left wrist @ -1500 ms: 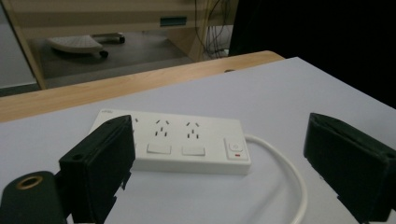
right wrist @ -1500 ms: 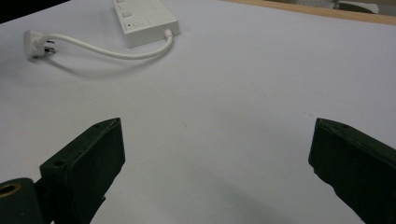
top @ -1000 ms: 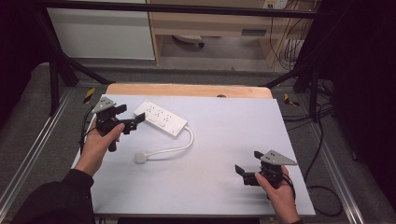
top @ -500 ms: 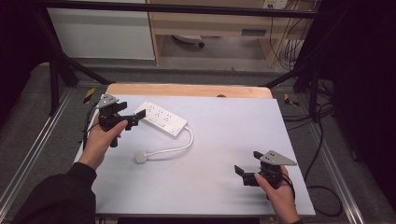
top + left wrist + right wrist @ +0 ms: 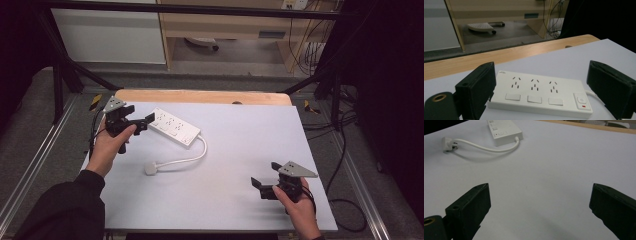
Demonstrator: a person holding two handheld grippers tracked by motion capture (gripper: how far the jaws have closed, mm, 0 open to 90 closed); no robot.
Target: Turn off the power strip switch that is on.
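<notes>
Left gripper (image 5: pixel 141 123) is hovering right at the near-left end of the white power strip (image 5: pixel 176 128), jaws spread wide apart with nothing between them yet. From the left gripper view you can see the strip (image 5: pixel 541 93) sitting square in front of the open jaws, three sockets and their switches facing up, the main switch with the red mark at the far end. So it looks lined up for a grab, but no contact as far as I can tell

Right gripper (image 5: pixel 264 186) is way over at the near-right part of the white table (image 5: pixel 250 135), also wide open and holding nothing, well apart from everything. Its own view looks across bare tabletop toward the strip's cord end (image 5: pixel 505 131)

Strip itself lies flat at the back-left of the table, angled a bit, with its cord (image 5: pixel 192 157) looping round to the plug (image 5: pixel 152 168), which rests loose on the surface, not plugged into anything

My read: this is the very start. Approach is basically done on the left side, the grasp isn't, and whatever happens with the strip or plug after is all still to do
</notes>
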